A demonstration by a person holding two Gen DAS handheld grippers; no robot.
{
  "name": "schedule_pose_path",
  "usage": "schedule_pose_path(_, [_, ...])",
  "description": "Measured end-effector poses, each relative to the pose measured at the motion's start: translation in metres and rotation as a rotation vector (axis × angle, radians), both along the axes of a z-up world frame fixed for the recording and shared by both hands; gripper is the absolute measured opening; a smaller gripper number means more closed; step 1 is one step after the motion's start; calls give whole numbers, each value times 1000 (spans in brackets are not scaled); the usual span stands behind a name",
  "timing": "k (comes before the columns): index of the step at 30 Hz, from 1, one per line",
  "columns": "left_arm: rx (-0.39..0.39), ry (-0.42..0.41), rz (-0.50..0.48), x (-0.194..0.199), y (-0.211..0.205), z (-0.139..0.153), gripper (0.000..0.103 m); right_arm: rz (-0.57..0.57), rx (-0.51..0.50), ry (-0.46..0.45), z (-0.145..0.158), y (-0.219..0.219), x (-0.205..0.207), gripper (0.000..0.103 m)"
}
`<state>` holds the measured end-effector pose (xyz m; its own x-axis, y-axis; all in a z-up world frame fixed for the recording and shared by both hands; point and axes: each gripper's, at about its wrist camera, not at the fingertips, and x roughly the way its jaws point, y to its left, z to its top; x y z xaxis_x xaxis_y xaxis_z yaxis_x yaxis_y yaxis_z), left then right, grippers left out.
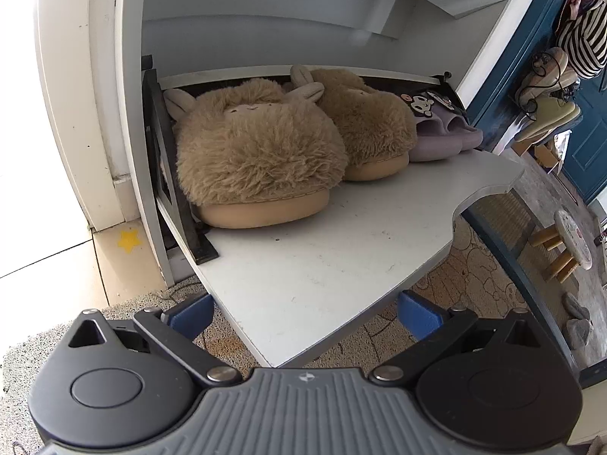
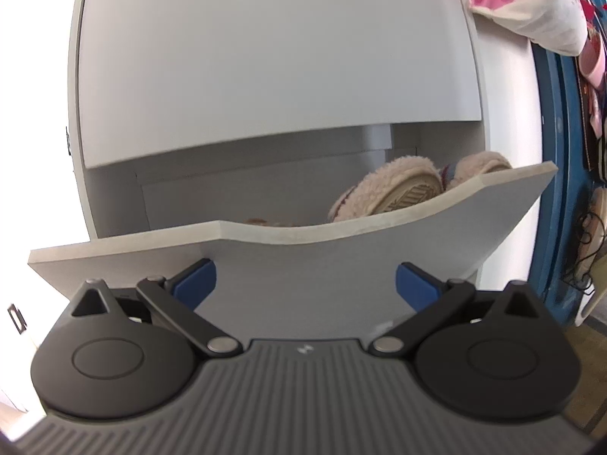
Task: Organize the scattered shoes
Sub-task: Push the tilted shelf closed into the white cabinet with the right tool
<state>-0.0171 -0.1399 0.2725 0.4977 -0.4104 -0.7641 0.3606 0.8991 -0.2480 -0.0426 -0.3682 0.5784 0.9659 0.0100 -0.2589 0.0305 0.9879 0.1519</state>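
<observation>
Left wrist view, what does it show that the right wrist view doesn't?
Only the left wrist view shows two fluffy tan slippers and purple slides side by side on the lowered flap, over a patterned mat. Only the right wrist view shows cream fleece slippers soles outward behind a tilted flap. Both show an open, empty gripper, left and right.

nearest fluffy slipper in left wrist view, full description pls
The nearest fluffy slipper is tan, covered in long shaggy pile, with a small stitched face and two floppy ears on top. Its smooth beige sole edge shows at the toe. It sits upright, toe toward the camera, on the open grey flap, beside the black bracket and pressed against its matching slipper.
</observation>
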Motion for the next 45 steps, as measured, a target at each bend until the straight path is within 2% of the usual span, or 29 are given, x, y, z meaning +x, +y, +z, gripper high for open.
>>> schedule_pose_path(2, [-7, 4, 4, 0, 1, 0, 102, -12, 4, 1, -2, -2, -1, 103])
schedule_pose_path(7, [-87, 35, 43, 4, 12, 3, 103, -45, 22, 5, -11, -10, -13, 103])
schedule_pose_path(11, [-111, 28, 66, 2, 14, 5, 103, -84, 68, 30, -31, -25, -30, 103])
schedule_pose_path(15, [-199, 37, 130, 3, 25, 9, 102, -130, 112, 66, -45, -40, -35, 103])
schedule_pose_path(19, [-247, 40, 163, 4, 32, 10, 102, -147, 150, 62, -48, -49, -38, 103])
schedule_pose_path(25, [-292, 3, 190, 1, 37, 18, 102, -133, 142, 60, -51, -44, -37, 103])
schedule_pose_path(29, [-286, -60, 181, 2, 36, 28, 102, -128, 139, 69, -53, -46, -32, 103])
schedule_pose_path(34, [-206, -183, 163, 2, 27, 42, 102, -124, 137, 78, -54, -45, -31, 103])
schedule_pose_path(41, [-205, -163, 191, 10, 30, 42, 102, -126, 142, 93, -57, -47, -29, 103])
schedule_pose_path(45, [-147, -164, 172, 7, 20, 38, 102, -125, 140, 108, -63, -49, -26, 103])
